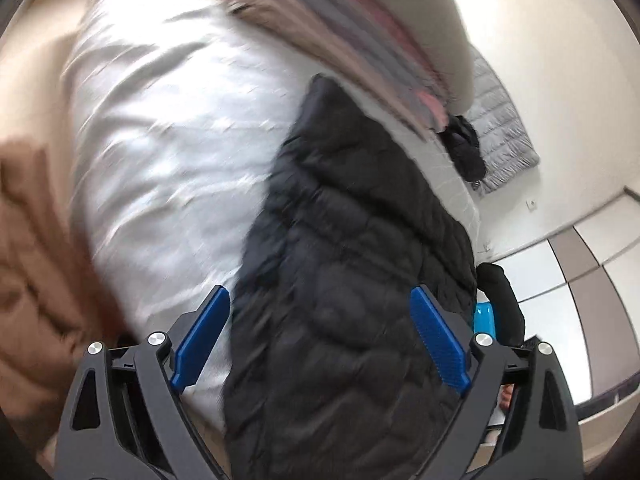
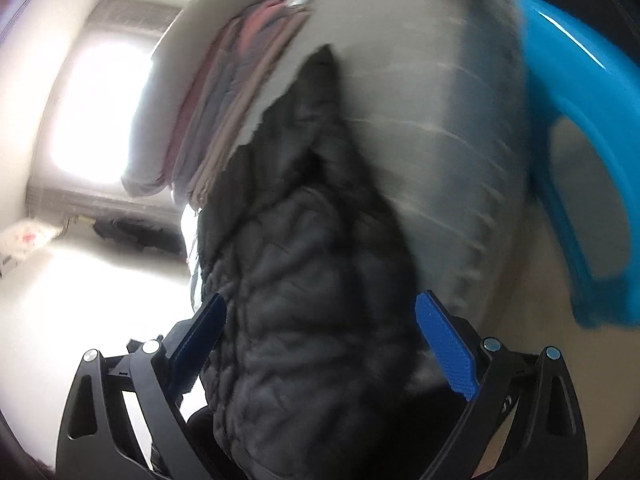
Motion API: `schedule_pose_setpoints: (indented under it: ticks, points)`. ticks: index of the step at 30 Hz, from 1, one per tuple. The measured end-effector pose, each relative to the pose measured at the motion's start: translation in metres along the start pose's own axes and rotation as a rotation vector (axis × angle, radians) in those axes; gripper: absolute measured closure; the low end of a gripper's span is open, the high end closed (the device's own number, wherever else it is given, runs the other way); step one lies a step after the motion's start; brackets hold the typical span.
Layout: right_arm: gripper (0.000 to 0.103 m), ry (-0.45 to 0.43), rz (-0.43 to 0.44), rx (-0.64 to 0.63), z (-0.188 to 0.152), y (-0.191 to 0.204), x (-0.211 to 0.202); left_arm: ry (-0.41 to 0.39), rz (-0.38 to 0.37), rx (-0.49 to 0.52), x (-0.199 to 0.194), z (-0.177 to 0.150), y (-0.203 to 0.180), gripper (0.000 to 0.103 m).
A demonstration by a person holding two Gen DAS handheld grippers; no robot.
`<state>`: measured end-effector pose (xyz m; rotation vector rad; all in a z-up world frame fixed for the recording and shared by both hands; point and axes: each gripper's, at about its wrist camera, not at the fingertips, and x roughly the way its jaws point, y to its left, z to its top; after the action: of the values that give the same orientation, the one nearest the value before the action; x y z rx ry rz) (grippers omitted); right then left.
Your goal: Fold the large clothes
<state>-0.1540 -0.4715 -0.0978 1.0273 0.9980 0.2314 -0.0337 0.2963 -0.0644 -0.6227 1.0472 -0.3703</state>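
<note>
A black quilted puffer jacket [image 1: 352,280] lies lengthwise on a bed with a white sheet [image 1: 160,128]. My left gripper [image 1: 320,332] hovers over its near end, open, with both blue pads [image 1: 438,340] clear of the fabric. In the right wrist view the same jacket [image 2: 304,300] runs away from me over a grey striped cover [image 2: 440,140]. My right gripper [image 2: 322,340] stands open above it, and the jacket shows between the fingers without being pinched. Both views are blurred.
A stack of folded pink, grey and beige clothes [image 1: 360,40] sits at the bed's far end. A brown garment [image 1: 36,264] lies at the left. A grey quilted jacket [image 1: 504,136] and a dark garment [image 1: 466,152] lie far right. A blue plastic object [image 2: 580,128] stands at the right.
</note>
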Motion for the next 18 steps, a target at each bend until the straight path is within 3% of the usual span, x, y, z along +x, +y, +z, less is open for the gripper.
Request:
schedule_pose_setpoints:
  ticks: [4,8,10,13,18]
  points:
    - [0.011,0.019,0.022,0.018,-0.013,-0.011,0.007,-0.009,0.024,-0.044,-0.011,-0.018,0.014,0.015]
    - [0.011,-0.029,0.105,-0.041,-0.002,0.012,0.004,-0.012,-0.028,-0.048,-0.012,-0.018,0.002,0.015]
    - [0.011,-0.018,0.157,-0.09,0.011,0.034,0.014,-0.009,-0.072,-0.02,-0.005,-0.014,-0.017,0.015]
    - [0.011,0.039,0.162,-0.158,0.035,0.061,0.043,0.02,-0.119,0.022,0.017,-0.011,-0.045,0.015]
    - [0.011,0.125,0.136,-0.155,0.082,0.065,0.099,0.088,-0.169,0.055,0.058,-0.019,-0.081,0.015]
